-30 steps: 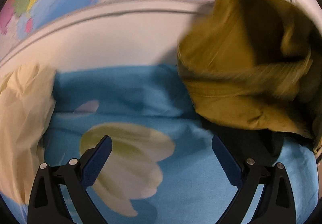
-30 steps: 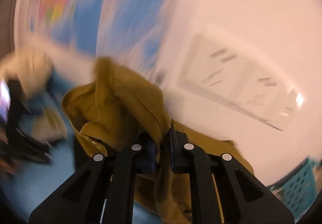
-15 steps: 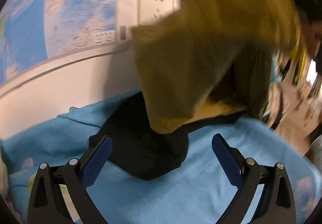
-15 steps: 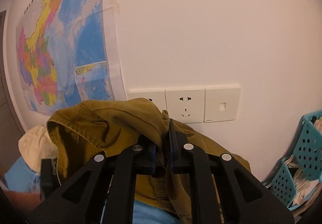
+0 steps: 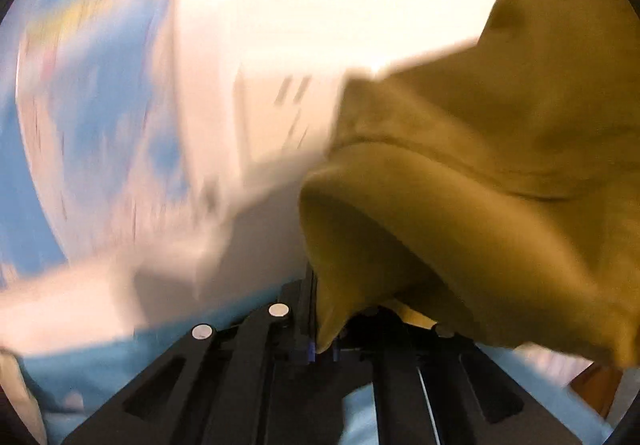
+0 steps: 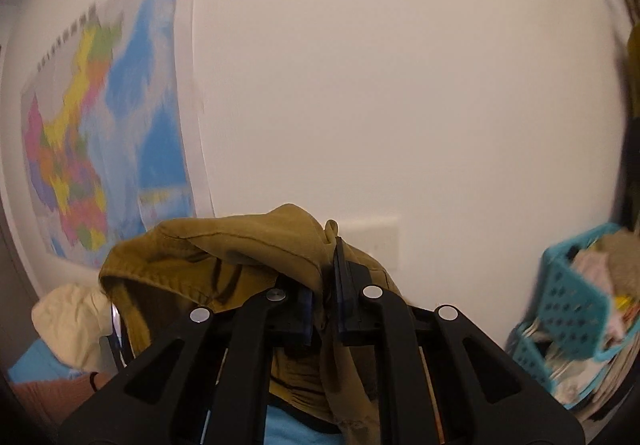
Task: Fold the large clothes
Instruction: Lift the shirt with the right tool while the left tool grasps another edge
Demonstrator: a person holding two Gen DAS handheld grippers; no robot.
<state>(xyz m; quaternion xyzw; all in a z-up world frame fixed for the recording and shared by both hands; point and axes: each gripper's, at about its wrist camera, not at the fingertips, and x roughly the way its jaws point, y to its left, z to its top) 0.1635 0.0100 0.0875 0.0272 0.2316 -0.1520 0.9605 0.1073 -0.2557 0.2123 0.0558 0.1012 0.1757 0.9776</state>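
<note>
left wrist view: close behind the olive garment (image 5: 500, 173), facing the wall. right wrist view: likewise, facing the wall map (image 6: 100, 133). shared: garment, wall.

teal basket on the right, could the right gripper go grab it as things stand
Probably not yet. The right gripper is shut on the olive garment, so its jaws are occupied. The teal basket sits off to the side by the wall; the cloth would need releasing first.
</note>
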